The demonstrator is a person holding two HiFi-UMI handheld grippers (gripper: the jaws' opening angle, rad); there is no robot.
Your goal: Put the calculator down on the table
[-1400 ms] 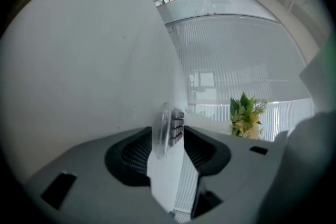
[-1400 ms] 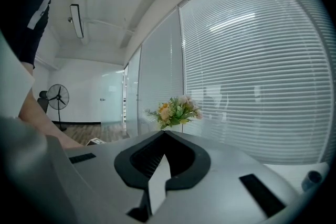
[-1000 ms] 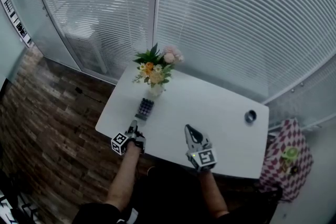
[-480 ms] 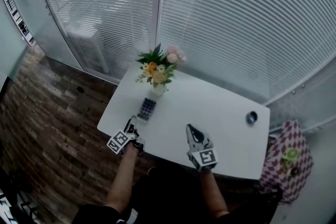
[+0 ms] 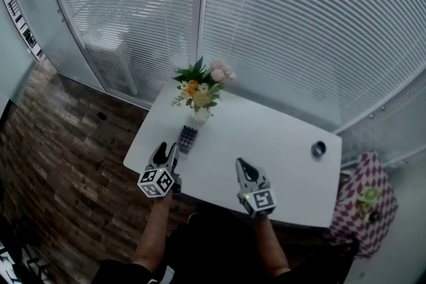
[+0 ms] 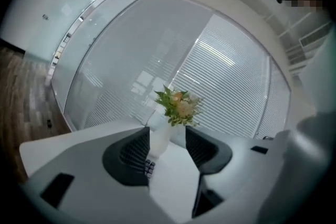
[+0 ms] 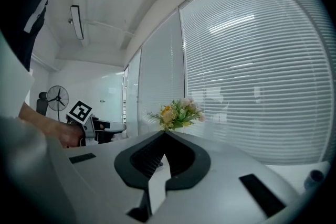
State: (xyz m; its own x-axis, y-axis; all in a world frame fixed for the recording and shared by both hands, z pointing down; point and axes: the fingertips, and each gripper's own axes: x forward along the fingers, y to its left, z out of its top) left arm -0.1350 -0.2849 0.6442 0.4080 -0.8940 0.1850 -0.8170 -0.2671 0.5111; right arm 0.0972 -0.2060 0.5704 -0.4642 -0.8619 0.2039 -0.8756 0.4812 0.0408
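The calculator [image 5: 187, 139] lies flat on the white table [image 5: 279, 143], in its left part, with the keys facing up. No gripper touches it.

At 12 o'clock from the calculator, just beside it, a white vase [image 5: 198, 115] stands upright with a bunch of flowers [image 5: 201, 86] in it.

At 7 o'clock from the calculator, near it but apart, the left gripper [image 5: 164, 151] hangs over the near left edge of the table. Its 2 jaws are wide and are opening, and they press on nothing. In the left gripper view only the vase and some keys of the calculator show through the gap, farther away on the table.

At 4 o'clock from the calculator, the right gripper [image 5: 241, 164] is over the near edge of the table. Its 2 jaws meet at the tips and nothing is between them.

At 3 o'clock, well apart, a small dark round thing [image 5: 319, 148] sits near the right edge of the table; I cannot tell what it is.

Glass walls with white blinds [image 5: 299, 23] stand behind the table, and the floor [image 5: 60, 143] at the left is brown wood.
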